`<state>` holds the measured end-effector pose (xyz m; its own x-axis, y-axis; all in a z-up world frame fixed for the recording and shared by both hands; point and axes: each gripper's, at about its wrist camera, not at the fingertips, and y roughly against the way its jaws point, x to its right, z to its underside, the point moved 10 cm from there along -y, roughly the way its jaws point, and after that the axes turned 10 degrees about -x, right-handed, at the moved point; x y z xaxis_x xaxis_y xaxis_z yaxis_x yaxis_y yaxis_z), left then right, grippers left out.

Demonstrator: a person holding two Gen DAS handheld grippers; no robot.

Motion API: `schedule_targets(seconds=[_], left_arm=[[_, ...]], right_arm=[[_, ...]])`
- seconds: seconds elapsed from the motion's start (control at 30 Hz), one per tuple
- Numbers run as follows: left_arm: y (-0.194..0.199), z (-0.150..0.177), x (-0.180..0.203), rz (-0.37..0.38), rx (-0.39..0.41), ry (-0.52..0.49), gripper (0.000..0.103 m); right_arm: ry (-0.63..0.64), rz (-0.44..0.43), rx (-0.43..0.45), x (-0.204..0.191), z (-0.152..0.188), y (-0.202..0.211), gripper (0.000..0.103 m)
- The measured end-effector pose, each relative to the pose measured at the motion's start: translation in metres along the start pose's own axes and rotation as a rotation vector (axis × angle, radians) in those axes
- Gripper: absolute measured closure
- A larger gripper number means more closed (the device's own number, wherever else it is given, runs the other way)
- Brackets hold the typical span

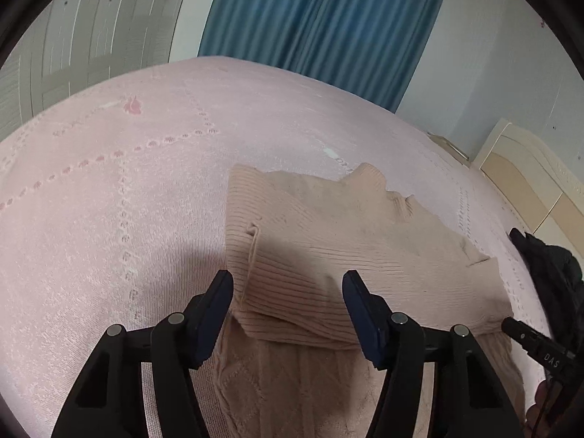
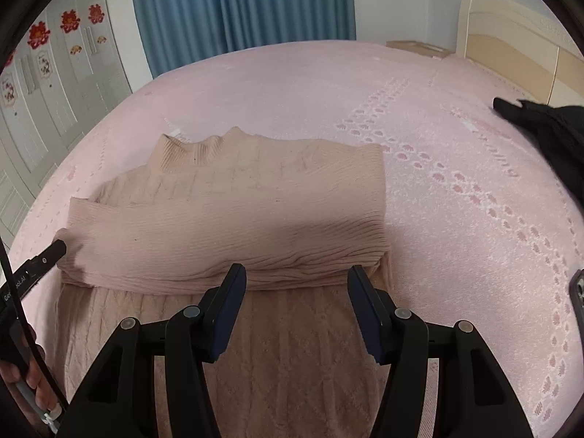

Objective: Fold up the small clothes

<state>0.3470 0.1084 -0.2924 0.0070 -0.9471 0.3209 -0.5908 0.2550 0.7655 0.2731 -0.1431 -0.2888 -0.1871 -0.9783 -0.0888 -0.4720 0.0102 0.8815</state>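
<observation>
A beige knit sweater [image 1: 328, 226] lies flat on the pink bedspread [image 1: 109, 182], with both ribbed sleeves folded across its chest and the collar pointing away. My left gripper [image 1: 288, 292] is open and empty, hovering just above the folded sleeve at the sweater's left edge. In the right wrist view the sweater [image 2: 237, 200] fills the middle. My right gripper [image 2: 295, 284] is open and empty above the sleeve fold near the sweater's right edge. The left gripper's tip [image 2: 54, 248] shows at the sweater's left side.
A black garment [image 2: 547, 127] lies on the bed to the right, also in the left wrist view [image 1: 551, 266]. A cream headboard [image 2: 511, 36] stands at the right, blue curtains [image 2: 237, 7] behind the bed, white wardrobe doors [image 2: 54, 73] at the left.
</observation>
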Motion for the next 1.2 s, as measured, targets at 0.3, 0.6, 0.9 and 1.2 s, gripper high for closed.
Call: schedule_targets(seconds=[0.3,0.6,0.9,1.2], left_arm=[[0.000,0.003,0.008,-0.022,-0.002,-0.040,0.069],[-0.007,0.006,-0.001,-0.070,-0.037,-0.021,0.059],[0.004,-0.001,-0.006,0.061,-0.051,0.073,0.091],[0.011,-0.011,-0.042,0.048,-0.006,0.294,0.091]], right_arm=[[0.004,0.032,-0.033,0.009,-0.001,-0.011,0.045],[-0.014,0.025,-0.029,0.017,-0.005,-0.013,0.045],[-0.029,0.067,-0.067,0.017,-0.005,-0.026,0.045],[-0.009,0.089,-0.061,0.015,-0.004,-0.025,0.045]])
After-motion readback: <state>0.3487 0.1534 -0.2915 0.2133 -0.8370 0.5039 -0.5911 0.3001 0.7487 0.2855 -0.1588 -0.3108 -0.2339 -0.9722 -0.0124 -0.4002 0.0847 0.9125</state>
